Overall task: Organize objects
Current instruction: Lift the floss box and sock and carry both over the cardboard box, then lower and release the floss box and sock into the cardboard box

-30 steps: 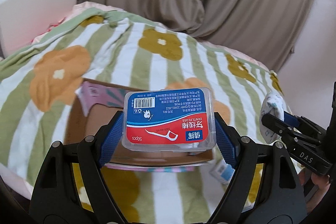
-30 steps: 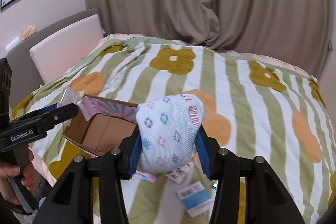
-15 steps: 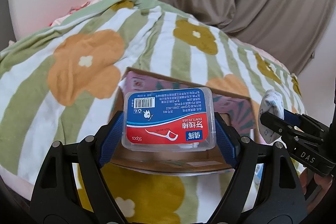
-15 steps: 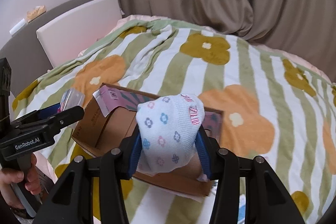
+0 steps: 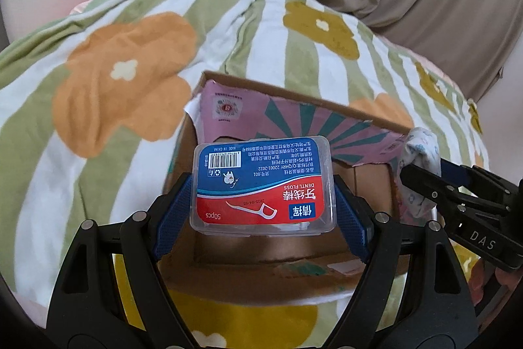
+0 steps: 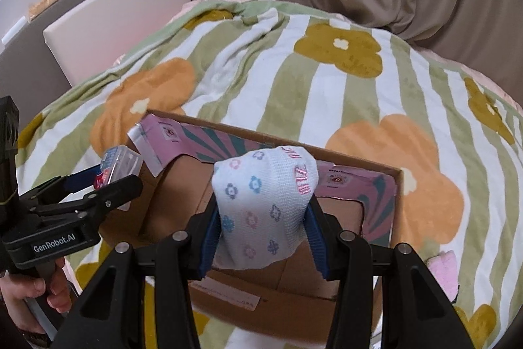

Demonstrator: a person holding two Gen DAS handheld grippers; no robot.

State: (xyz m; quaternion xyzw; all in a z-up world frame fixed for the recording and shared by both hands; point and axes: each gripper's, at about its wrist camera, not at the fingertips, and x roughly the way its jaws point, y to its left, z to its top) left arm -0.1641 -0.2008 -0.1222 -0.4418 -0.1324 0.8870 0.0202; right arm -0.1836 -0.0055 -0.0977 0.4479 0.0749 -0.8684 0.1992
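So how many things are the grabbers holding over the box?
2. The dental floss box is clamped in the left gripper, and the flowery sock in the right gripper, both above the cardboard box.

The open brown cardboard box [image 5: 294, 264] has its floor largely hidden behind the clear plastic dental-floss case [image 5: 263, 185] and the white flower-patterned sock [image 6: 261, 211].

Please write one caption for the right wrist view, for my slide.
Right gripper holds a flowered sock over an open cardboard box on a striped blanket.
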